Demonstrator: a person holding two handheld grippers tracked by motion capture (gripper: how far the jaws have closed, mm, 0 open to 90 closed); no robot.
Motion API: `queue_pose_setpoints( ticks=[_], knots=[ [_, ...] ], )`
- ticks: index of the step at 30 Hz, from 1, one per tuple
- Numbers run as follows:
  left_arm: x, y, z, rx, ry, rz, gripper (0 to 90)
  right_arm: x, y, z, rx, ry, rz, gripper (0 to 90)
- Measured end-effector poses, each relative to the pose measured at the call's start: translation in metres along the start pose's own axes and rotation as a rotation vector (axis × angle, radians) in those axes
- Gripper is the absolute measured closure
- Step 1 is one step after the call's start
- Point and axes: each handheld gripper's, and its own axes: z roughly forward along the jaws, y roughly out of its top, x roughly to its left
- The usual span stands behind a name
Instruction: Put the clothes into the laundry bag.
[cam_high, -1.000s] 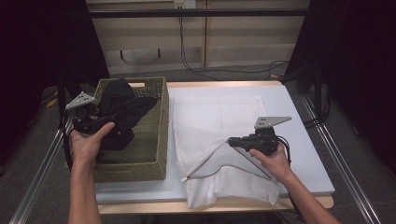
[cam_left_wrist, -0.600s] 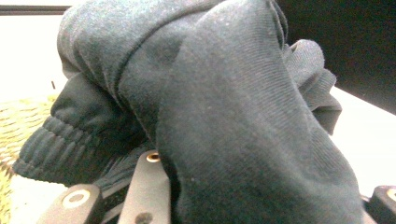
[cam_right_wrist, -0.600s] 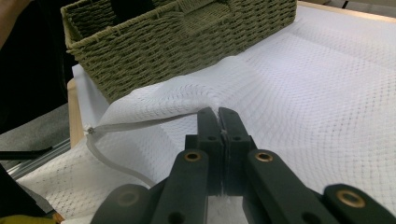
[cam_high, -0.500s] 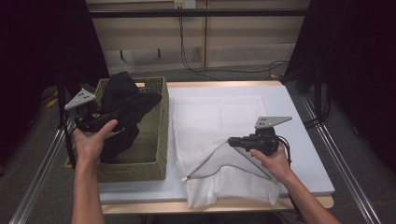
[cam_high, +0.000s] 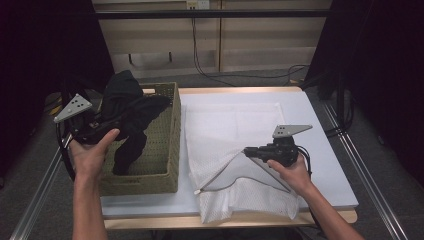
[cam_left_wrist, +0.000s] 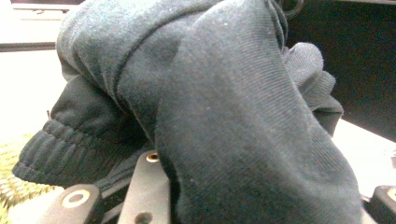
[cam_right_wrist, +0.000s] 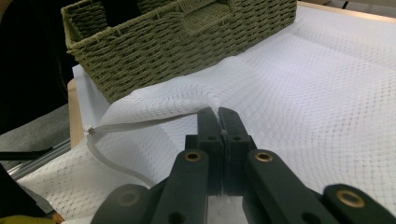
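My left gripper (cam_high: 100, 126) is shut on a black garment (cam_high: 129, 105) and holds it bunched above the woven basket (cam_high: 167, 150); one end hangs down into the basket. In the left gripper view the dark knit cloth (cam_left_wrist: 224, 116) drapes over the jaws and hides their tips. A white mesh laundry bag (cam_high: 235, 125) lies flat on the table to the right of the basket. My right gripper (cam_high: 249, 152) is shut on the bag's upper edge (cam_right_wrist: 196, 100) and lifts it, so the mouth gapes toward the basket (cam_right_wrist: 187, 37). The right gripper's (cam_right_wrist: 218, 115) jaws press together on the mesh.
The white tabletop (cam_high: 320, 125) has bare room on the right and behind the bag. The bag's front end hangs over the table's near edge (cam_high: 240, 215). Metal frame rails (cam_high: 37, 200) run along both sides. A cabinet with cables (cam_high: 200, 45) stands behind.
My left gripper has risen and carried the black garment higher out of the basket. The right gripper and the mesh bag have kept still.
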Motion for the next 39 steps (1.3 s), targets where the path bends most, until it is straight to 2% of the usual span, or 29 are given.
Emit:
queue_pose_setpoints(
  ticks=[4,10,11,13,18,22,24,32,36,37,39],
  knots=[
    [-0.005,0.002,0.0,-0.005,-0.003,0.016,66.1,0.0,0.0,0.0,-0.002,0.0,-0.004,89.1],
    [-0.008,0.001,0.001,-0.031,-0.028,0.004,66.1,0.0,0.0,-0.001,-0.003,0.0,-0.002,89.1],
    [-0.009,0.001,0.0,-0.04,-0.007,0.009,66.1,0.0,0.0,-0.001,-0.003,0.0,-0.001,89.1],
    [-0.009,0.002,0.0,-0.039,0.001,0.008,66.1,0.0,0.0,-0.001,-0.002,0.0,-0.002,89.1],
    [-0.015,0.004,-0.003,-0.036,-0.001,0.018,66.1,0.0,0.0,0.0,-0.001,-0.001,-0.005,89.1],
    [-0.021,0.009,-0.005,-0.056,-0.026,0.021,66.1,0.001,0.0,-0.002,-0.004,-0.003,-0.001,89.1],
    [-0.027,0.014,-0.006,-0.067,-0.039,0.04,66.1,0.001,0.0,-0.002,-0.006,-0.005,-0.002,89.1],
    [-0.037,0.018,-0.006,-0.075,-0.07,0.057,66.1,0.001,0.001,-0.003,-0.009,-0.005,-0.003,89.1],
    [-0.045,0.021,-0.005,-0.079,-0.057,0.069,66.1,0.001,0.0,-0.003,-0.007,-0.004,-0.001,89.1],
    [-0.047,0.022,-0.005,-0.079,-0.067,0.062,66.1,0.001,0.0,-0.002,-0.005,-0.003,0.0,89.1],
    [-0.054,0.024,-0.003,-0.077,-0.091,0.092,66.1,0.0,0.0,-0.001,-0.002,-0.004,0.002,89.1]
  ],
)
